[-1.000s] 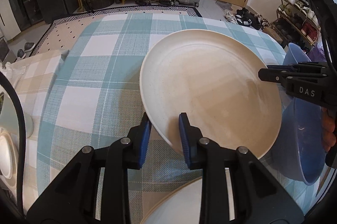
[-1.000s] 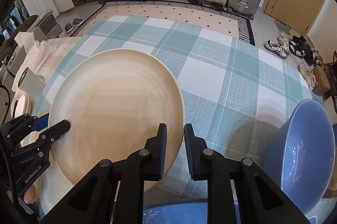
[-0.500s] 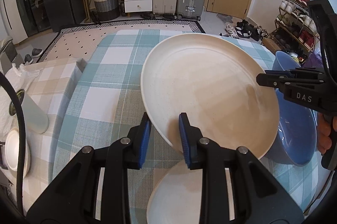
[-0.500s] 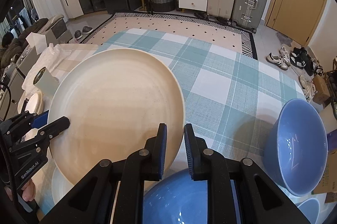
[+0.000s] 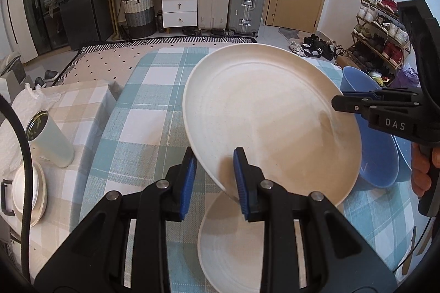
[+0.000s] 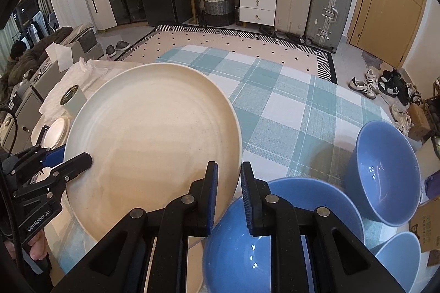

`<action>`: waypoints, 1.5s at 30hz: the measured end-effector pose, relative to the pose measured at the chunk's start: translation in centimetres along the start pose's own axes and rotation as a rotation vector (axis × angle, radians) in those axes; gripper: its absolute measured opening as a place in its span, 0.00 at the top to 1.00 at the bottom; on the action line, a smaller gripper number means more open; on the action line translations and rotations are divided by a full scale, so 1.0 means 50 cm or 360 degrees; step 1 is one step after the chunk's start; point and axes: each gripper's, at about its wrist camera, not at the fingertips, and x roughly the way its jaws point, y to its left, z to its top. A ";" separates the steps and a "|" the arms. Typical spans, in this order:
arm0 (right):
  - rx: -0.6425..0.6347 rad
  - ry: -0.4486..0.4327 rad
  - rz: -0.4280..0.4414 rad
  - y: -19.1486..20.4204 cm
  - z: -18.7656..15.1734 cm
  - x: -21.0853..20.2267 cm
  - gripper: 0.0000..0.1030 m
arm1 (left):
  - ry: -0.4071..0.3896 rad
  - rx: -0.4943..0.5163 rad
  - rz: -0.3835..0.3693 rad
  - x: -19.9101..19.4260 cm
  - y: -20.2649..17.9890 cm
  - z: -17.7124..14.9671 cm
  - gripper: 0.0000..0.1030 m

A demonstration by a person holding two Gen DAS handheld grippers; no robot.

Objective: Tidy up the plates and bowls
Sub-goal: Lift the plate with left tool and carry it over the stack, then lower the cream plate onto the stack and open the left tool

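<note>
A large cream plate hangs tilted in the air above a checked surface, pinched at opposite edges by two hand-held grippers. The left gripper has its jaws pinching the plate's near rim, one blue pad above and one beneath. The right gripper has its jaws pressed onto the rim on the far side, across the plate from the left jaws. A second cream plate lies flat on the surface, directly below the left jaws. Three blue bowls sit near the right jaws: one just under them, one off to their right, and a third at the lower right edge. The plate looks like glazed ceramic: stiff, fairly heavy, smooth enough to slip, and likely to chip or break if dropped. The thin rim is the only place to take hold, and two opposite grips probably keep it from swinging.
</note>
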 end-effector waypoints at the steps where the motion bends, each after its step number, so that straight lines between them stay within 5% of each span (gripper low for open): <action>1: -0.0012 -0.0006 -0.0001 0.008 -0.005 -0.008 0.83 | -0.0005 -0.0002 -0.0001 -0.008 0.001 -0.006 0.77; 22: -0.0052 -0.0089 0.0067 0.084 -0.109 -0.063 0.83 | -0.0069 0.0054 0.0054 -0.108 0.012 -0.117 0.77; 45: 0.0050 -0.0118 0.0084 0.098 -0.215 -0.068 0.83 | -0.0015 0.0117 0.0028 -0.098 0.009 -0.193 0.77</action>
